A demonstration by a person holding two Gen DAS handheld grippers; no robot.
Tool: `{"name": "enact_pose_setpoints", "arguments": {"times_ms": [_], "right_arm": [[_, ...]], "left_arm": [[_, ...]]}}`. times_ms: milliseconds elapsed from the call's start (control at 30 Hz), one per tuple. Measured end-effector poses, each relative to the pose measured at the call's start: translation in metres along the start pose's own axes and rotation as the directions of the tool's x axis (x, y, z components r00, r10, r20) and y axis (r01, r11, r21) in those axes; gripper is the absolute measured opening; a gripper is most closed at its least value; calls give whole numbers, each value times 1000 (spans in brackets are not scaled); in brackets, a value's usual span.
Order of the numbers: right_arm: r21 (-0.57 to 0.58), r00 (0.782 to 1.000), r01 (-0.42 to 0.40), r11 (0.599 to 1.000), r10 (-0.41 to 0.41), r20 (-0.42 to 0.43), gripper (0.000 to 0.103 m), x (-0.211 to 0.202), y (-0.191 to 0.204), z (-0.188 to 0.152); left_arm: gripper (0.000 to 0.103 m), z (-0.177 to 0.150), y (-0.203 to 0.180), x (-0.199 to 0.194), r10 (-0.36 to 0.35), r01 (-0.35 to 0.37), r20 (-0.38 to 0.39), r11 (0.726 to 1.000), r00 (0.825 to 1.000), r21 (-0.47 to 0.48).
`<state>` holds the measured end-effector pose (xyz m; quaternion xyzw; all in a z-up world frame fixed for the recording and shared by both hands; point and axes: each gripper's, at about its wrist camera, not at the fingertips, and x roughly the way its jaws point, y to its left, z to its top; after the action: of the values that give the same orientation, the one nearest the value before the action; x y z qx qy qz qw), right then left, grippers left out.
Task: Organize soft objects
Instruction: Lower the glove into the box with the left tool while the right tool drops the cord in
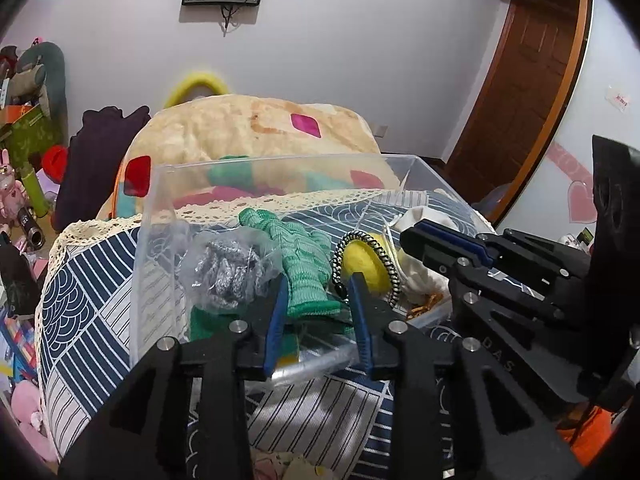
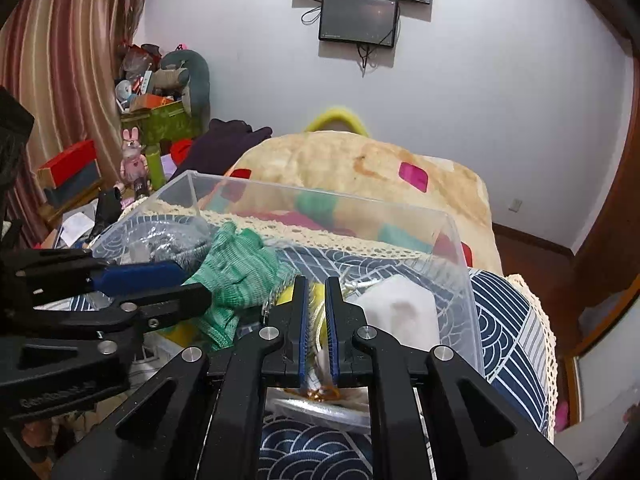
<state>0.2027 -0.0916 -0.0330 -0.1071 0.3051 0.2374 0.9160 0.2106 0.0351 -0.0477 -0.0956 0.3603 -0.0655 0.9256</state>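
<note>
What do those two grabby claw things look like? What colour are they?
Both are black plastic claws. The left gripper and the right gripper each have two flat fingers lined with blue pads, joined by angular black links with round silver bolts. Faint raised lettering marks the side of each. No cables, hands or sleeves show.

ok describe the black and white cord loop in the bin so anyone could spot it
Start at the clear plastic bin on the blue patterned cloth. Inside, right of the green knit glove, a yellow soft piece leans. The cord loop rings that piece: the only black-and-white striped, twisted thing there.
</note>
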Motion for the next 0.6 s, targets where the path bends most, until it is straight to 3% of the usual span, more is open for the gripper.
{"name": "enact_pose_setpoints", "arguments": {"times_ms": [67, 200, 367, 500, 600], "right_arm": [[-5, 1000, -3, 1000, 3, 3, 11, -3, 1, -1], [-23, 999, 18, 1000, -17, 30, 31, -14, 3, -1], [-27, 998, 27, 999, -25, 63, 35, -29, 5, 1], [-22, 994, 26, 999, -24, 103, 48, -45, 4, 3], [-14, 989, 21, 1000, -19, 147, 57, -61, 4, 5]], "left_arm": [[32, -1, 0, -4, -1, 1, 5, 1000, 1000, -2], [33, 0, 0, -18, -1, 1, 29, 1000, 1000, -2], [46, 0, -1, -45, -1, 2, 95, 1000, 995, -6], [48, 0, -5, -65, 14, -16, 142, 1000, 990, 10], [56, -4, -8, -83, 35, -38, 180, 999, 983, 19]]}}
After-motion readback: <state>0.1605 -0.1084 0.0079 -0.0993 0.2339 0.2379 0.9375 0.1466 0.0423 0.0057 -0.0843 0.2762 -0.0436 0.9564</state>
